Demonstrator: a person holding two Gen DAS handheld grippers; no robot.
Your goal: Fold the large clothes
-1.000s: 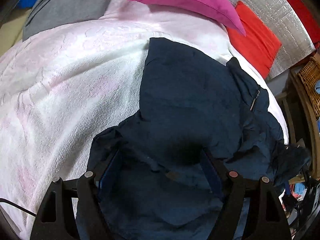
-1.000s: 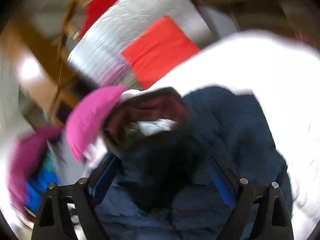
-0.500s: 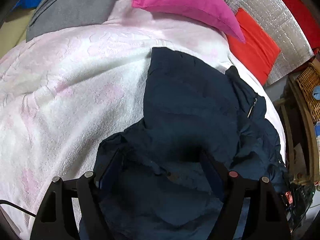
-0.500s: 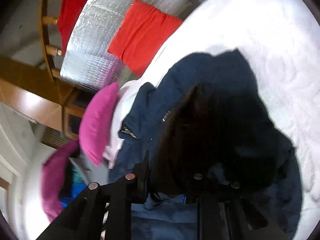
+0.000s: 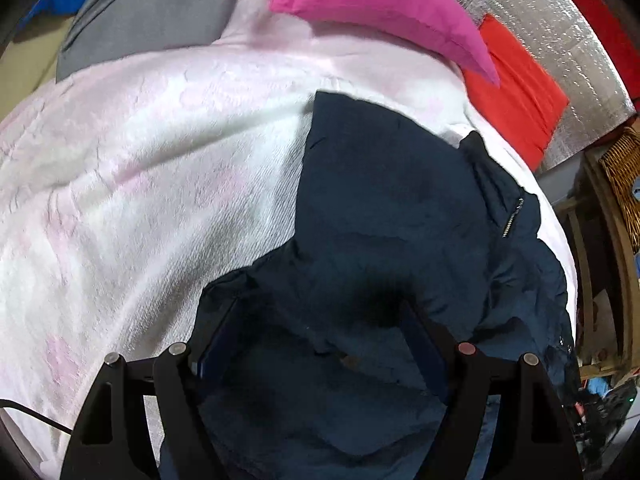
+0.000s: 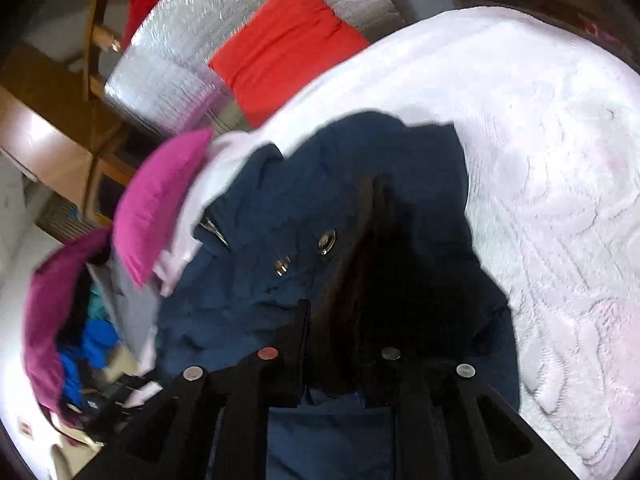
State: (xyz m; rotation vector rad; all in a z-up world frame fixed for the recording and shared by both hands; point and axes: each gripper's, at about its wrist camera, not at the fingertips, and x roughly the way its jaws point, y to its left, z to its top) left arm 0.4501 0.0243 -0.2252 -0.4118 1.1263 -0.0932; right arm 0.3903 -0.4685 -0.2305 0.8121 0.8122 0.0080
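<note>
Right wrist view: fingertips of the right tongs (image 6: 352, 280) lost in dark shadow and a dark fold of the navy jacket (image 6: 280, 240); jaws narrow, opening slightly, pinched on that fold. Left edge blurred, clutter there hard to make out. Left wrist view: left tongs (image 5: 320, 320) spread wide, tilted steeply down, jacket cloth bunched between the pads, grip not clear. Jacket spread on the white blanket (image 5: 140, 160) of the bed, below a pink pillow (image 5: 380, 12).
</note>
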